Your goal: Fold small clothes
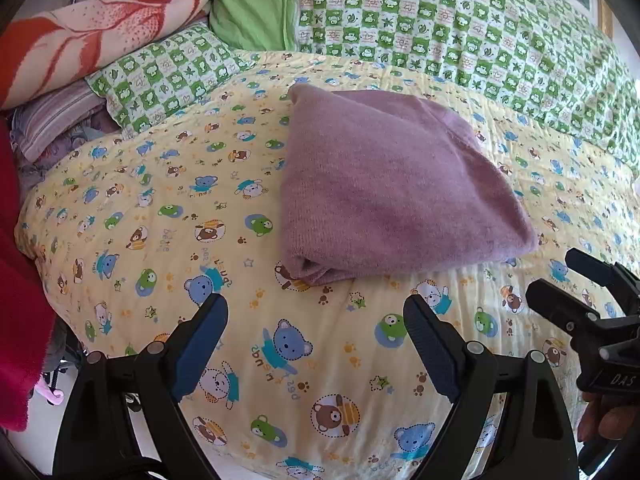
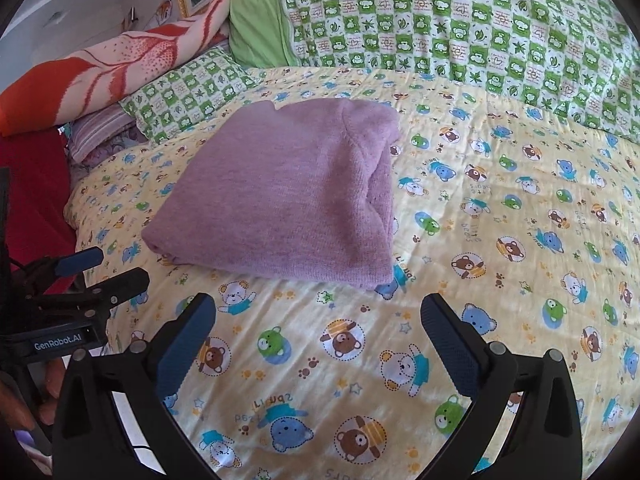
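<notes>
A folded mauve knitted sweater (image 1: 396, 184) lies flat on the yellow bear-print quilt (image 1: 168, 240) covering the bed, near the middle, touched by neither tool. The left gripper (image 1: 316, 316) hovers over the near edge of the quilt with its jaws spread wide and holding nothing. The right gripper (image 2: 318, 316) hangs beside it on the right, jaws likewise wide apart and empty. At the far side lie a green checked frog-print blanket (image 1: 460, 20) and an orange-and-pink leaf-patterned blanket (image 1: 92, 36), far left.
</notes>
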`<action>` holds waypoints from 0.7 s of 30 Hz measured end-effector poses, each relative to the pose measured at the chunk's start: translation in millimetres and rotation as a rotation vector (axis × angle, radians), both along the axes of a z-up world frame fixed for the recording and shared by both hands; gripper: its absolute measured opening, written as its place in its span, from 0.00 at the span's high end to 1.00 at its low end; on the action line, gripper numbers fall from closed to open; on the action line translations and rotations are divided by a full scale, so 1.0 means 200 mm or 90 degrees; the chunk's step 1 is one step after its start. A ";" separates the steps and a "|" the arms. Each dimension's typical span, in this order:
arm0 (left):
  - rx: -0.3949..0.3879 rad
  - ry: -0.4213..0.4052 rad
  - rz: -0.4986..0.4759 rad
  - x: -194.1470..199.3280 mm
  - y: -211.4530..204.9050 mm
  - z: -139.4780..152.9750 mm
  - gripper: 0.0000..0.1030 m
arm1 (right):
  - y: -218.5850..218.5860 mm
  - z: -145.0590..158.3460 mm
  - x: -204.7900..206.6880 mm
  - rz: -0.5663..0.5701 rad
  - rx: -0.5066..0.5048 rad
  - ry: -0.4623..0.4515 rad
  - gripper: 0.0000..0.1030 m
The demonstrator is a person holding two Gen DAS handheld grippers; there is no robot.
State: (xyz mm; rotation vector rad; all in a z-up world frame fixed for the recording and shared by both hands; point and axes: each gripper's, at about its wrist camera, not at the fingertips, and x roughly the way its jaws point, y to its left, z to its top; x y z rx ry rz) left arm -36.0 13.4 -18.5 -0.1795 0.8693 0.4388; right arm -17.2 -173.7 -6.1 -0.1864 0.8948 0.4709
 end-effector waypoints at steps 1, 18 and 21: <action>0.000 -0.001 0.000 0.00 0.00 0.00 0.12 | 0.01 0.00 0.00 0.003 0.001 -0.002 0.01; 0.002 -0.010 0.007 0.00 -0.01 0.03 0.12 | 0.06 -0.02 0.02 0.000 -0.007 -0.002 0.01; 0.004 -0.011 0.008 0.00 -0.01 0.04 0.12 | 0.06 -0.02 0.02 0.001 -0.007 -0.002 0.01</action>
